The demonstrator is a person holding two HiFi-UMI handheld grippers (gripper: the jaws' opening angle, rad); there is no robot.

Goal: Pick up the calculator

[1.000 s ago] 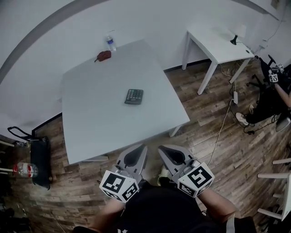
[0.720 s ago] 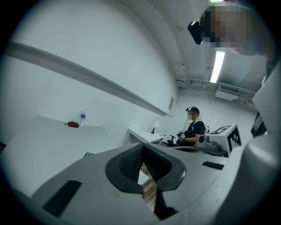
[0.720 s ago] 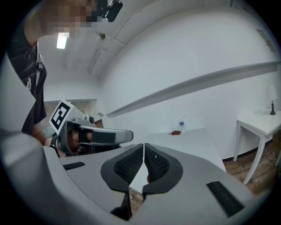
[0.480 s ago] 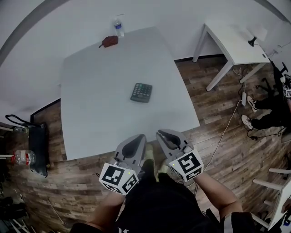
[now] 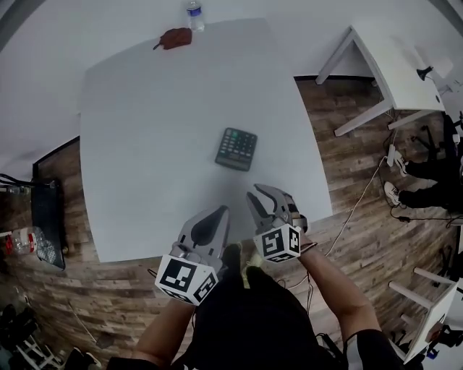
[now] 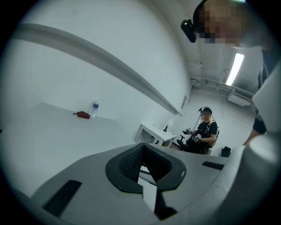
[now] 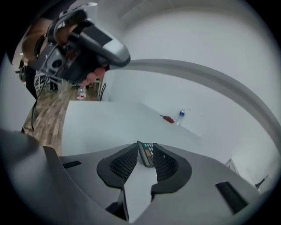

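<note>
The dark calculator [image 5: 236,149] lies flat near the middle of the white table [image 5: 145,144]. My right gripper [image 5: 265,194] hangs over the table's near edge, rolled on its side, a short way from the calculator. Its jaws are opening. In the right gripper view the calculator [image 7: 145,154] shows beyond the gap between the fingertips of the right gripper [image 7: 146,148], untouched. My left gripper [image 5: 219,212] hovers at the near edge, further left, its tips together and nothing in them. In the left gripper view the left gripper [image 6: 142,147] points across bare tabletop.
A water bottle [image 5: 193,13] and a red-brown pouch [image 5: 173,37] sit at the table's far edge. A second white table [image 5: 394,65] stands to the right, with a seated person [image 6: 203,136] beyond. A black bag [image 5: 45,217] and a bottle [image 5: 18,238] lie on the wooden floor at left.
Both grippers have come forward and down from over the floor to the table's near edge. The right one has rolled onto its side and its jaws have parted.
</note>
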